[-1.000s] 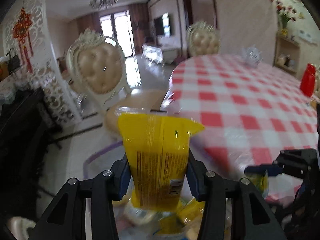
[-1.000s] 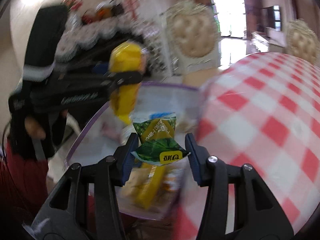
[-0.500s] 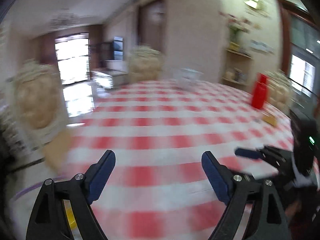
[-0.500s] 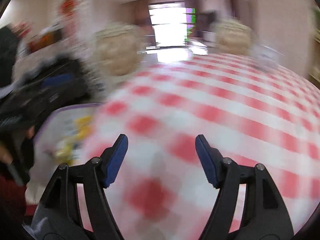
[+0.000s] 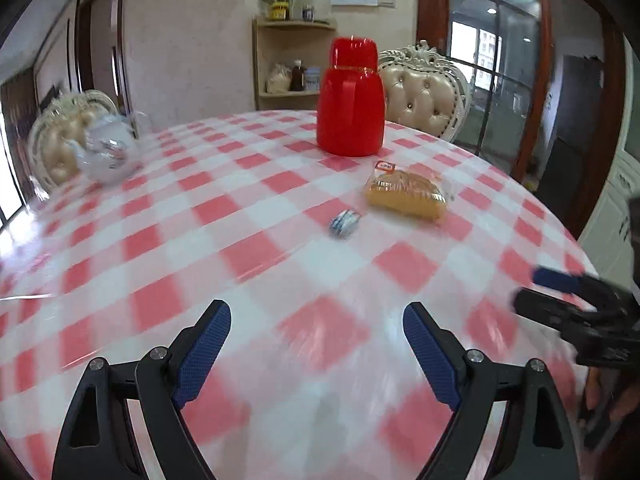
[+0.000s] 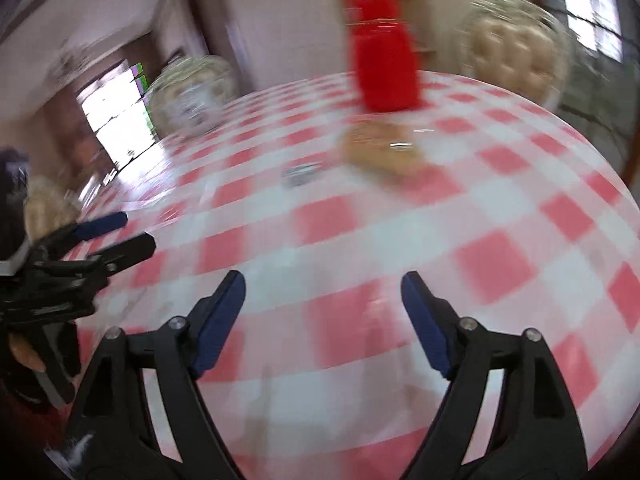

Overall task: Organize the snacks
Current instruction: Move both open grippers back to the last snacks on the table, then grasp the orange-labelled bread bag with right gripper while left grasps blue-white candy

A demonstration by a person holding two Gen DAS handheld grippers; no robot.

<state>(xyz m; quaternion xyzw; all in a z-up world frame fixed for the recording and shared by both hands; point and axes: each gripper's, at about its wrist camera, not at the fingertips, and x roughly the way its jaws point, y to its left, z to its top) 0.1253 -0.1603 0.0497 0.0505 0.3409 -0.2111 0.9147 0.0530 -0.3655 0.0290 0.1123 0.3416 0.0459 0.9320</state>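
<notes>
Checkered table (image 5: 256, 216) | left claw (image 5: 316, 344), right claw (image 6: 322, 312) just spread, packets gone

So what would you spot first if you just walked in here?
The big red jug at the far side of the checked table. Then the bread bag just in front of it, with a small blue-and-white wrapper beside that. Nearest, both tongs gape open, empty.

A round table (image 5: 168, 216) in red-and-white check fills the room, with cream tufted chairs (image 5: 424, 92) behind. A corner shelf (image 5: 294, 60) stands against the beige wall (image 5: 188, 32); daylight enters through what seems a glazed door (image 6: 120, 120).
</notes>
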